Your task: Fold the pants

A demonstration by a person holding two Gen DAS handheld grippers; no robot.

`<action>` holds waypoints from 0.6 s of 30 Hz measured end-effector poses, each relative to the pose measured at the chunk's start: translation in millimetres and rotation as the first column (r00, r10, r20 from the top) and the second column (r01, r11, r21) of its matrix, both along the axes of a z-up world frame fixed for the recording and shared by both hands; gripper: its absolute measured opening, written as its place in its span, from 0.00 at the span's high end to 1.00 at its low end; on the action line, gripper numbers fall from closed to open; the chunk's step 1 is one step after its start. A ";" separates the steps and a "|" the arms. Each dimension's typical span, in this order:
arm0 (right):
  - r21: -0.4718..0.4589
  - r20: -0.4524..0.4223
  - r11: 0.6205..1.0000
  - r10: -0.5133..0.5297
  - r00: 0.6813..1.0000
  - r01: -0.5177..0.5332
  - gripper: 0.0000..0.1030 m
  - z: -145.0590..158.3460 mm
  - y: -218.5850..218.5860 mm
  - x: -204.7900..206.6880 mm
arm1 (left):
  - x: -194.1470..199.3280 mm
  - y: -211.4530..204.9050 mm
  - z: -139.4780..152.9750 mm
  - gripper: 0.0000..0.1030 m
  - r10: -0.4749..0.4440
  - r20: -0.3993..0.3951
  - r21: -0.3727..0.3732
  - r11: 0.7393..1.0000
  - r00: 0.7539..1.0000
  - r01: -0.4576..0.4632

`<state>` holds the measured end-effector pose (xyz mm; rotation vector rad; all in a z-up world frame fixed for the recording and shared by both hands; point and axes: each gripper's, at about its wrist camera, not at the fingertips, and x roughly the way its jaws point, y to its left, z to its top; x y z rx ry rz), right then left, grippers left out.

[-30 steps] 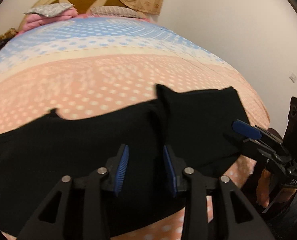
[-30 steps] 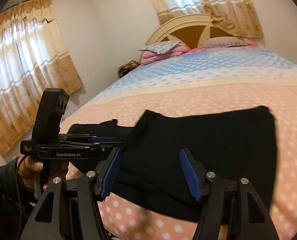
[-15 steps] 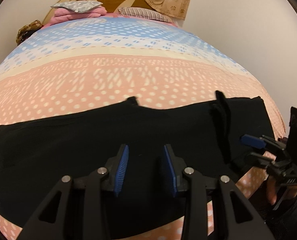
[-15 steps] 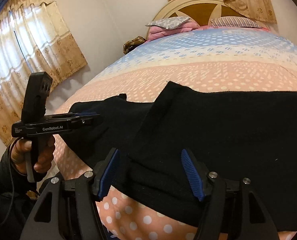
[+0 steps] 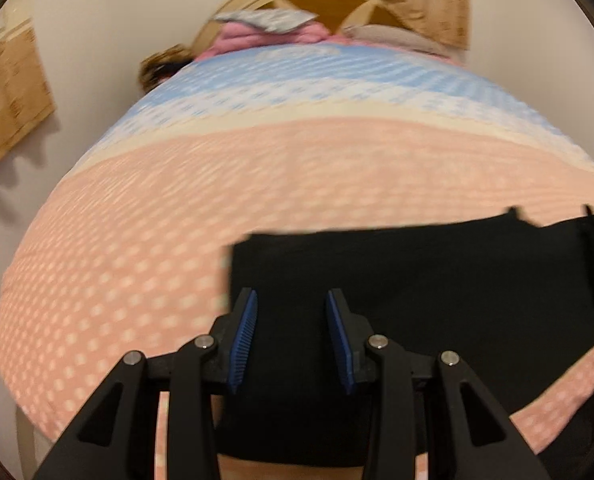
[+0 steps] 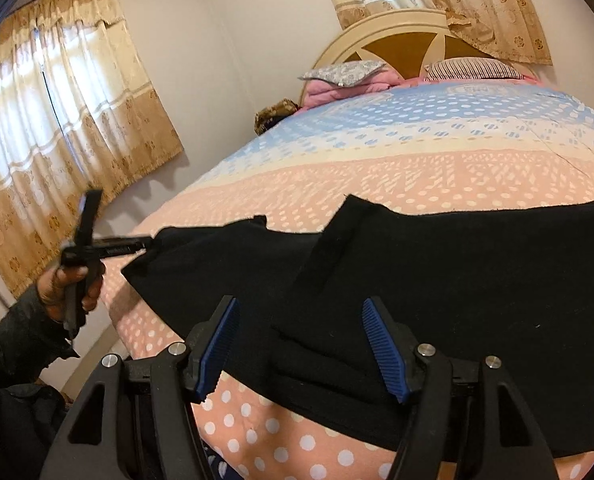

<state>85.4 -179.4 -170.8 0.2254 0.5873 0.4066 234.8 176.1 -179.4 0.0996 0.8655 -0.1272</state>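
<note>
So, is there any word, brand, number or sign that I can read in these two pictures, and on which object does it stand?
No text here can be read.
left gripper: there may be a marking on its side, but it is too blurred by motion to read.
bed cover: only dots and shapes, no writing.
curtains: flower pattern only.
pants: plain black, no label visible.

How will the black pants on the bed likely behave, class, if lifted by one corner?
The black pants would probably droop limply: one flap already lies folded over in soft creases. They look like thick knit, so likely not slippery. On the dotted bedspread they would probably drag and bunch rather than slide.
</note>
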 end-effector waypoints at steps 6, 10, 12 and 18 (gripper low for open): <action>0.015 0.010 1.000 0.005 1.000 -0.005 0.36 -1.3 1.5 -3.3 | 5.0 20.6 -13.1 0.64 0.018 -0.022 -0.135 0.991 1.000 -0.021; 0.013 0.006 1.000 0.005 1.000 -0.005 0.36 -1.8 1.0 -4.0 | 9.1 18.2 -14.9 0.60 0.025 -0.036 -0.158 0.987 0.999 -0.030; 0.013 0.007 1.000 0.005 1.000 -0.005 0.36 -1.4 0.6 -5.0 | 11.6 22.2 -16.8 0.51 0.054 -0.051 -0.163 0.985 0.997 -0.062; 0.028 0.022 1.000 0.011 1.000 -0.011 0.36 -2.1 -0.9 -9.5 | 12.1 26.8 -23.6 0.52 0.034 -0.068 -0.225 0.973 0.997 -0.048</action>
